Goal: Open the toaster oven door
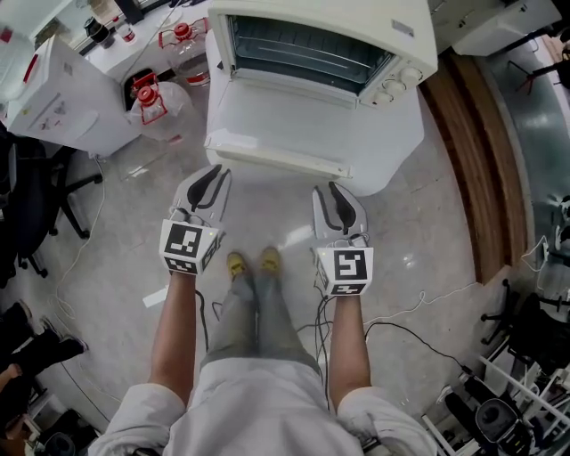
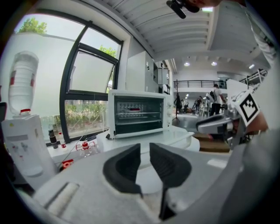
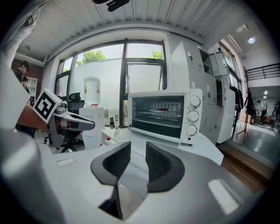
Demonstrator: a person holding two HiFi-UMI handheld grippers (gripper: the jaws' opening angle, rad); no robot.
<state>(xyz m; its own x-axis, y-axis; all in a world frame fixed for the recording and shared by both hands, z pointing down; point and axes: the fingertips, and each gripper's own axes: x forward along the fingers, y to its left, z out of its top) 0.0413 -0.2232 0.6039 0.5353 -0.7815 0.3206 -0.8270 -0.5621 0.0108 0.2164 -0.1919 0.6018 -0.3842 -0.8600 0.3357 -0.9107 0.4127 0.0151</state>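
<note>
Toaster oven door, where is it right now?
In the head view, the toaster oven door lies folded down flat at the top middle, in front of the toaster oven, just ahead of the left gripper and right gripper.

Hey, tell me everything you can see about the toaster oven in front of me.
The toaster oven is a white, metal-looking box standing upright on a white table. Its door is open, folded down flat toward the person. A wire rack shows in the dark cavity; three round knobs run down its right side. Neither the left gripper nor the right gripper touches it.
</note>
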